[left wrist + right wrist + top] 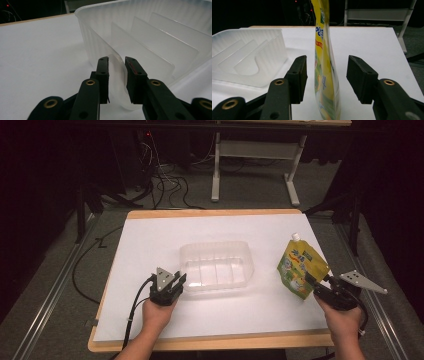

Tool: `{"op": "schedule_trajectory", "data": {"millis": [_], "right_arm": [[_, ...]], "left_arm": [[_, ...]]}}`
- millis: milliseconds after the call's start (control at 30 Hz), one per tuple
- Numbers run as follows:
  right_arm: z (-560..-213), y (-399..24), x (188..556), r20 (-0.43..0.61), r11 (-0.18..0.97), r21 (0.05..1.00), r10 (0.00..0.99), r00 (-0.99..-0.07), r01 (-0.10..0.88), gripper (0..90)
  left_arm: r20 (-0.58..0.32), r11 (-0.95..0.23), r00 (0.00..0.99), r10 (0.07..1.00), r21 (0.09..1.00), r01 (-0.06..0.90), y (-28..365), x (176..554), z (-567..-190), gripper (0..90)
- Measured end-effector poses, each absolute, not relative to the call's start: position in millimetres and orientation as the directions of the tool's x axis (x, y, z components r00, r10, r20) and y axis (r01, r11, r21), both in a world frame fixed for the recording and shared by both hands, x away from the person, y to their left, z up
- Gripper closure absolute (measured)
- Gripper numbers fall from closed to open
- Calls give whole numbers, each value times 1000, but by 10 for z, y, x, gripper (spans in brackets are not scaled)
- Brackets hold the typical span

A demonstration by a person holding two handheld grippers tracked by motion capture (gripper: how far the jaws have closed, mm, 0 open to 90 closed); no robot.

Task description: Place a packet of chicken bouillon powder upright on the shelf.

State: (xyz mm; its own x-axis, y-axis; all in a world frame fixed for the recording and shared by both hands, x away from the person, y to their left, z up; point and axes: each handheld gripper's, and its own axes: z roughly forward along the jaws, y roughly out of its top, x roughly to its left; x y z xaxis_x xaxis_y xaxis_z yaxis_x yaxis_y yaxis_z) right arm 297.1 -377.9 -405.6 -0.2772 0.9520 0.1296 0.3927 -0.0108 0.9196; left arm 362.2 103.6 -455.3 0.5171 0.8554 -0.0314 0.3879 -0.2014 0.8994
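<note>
A clear plastic bin (216, 265) with inner dividers sits in the middle of the white sheet. My left gripper (179, 279) is at its near left corner. In the left gripper view the bin's wall (155, 37) runs between the jaws, and the left gripper (117, 62) is shut on that corner rim. A yellow-green spouted pouch (300, 267) stands upright at the right, its white cap on top. My right gripper (315, 287) is at the pouch's near side. In the right gripper view the pouch (325, 75) stands edge-on between the wide jaws of the right gripper (327, 67), which is open, touching neither.
The white sheet (150, 245) covers a wooden table top whose edges show all round. The bin (249, 57) lies left of the pouch with a gap between them. Beyond the table are a white desk frame (216, 170) and cables (165, 180) on the floor.
</note>
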Motion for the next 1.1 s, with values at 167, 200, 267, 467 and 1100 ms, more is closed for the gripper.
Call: {"op": "schedule_trajectory", "data": {"millis": [167,200,267,467,1100], "right_arm": [[-4085,-3819,2983,150,-27,917,948,-282,397,501],[-4090,-3823,2987,153,-30,917,947,-282,398,500],[-4096,-3826,2992,156,-32,916,947,-281,400,500],[-4093,-3829,3008,155,-33,919,947,-282,393,507],[-4032,-3792,3089,149,-26,930,939,-310,368,495]], "left_arm": [[-40,-207,538,842,897,390,865,3623,-4542,744],[-43,-208,544,838,897,390,826,3617,-4541,743],[-39,-217,558,829,898,384,741,3606,-4542,739],[-24,-244,585,811,894,375,508,3590,-4525,728],[-67,-229,672,738,912,342,1109,3303,-4307,454]]}}
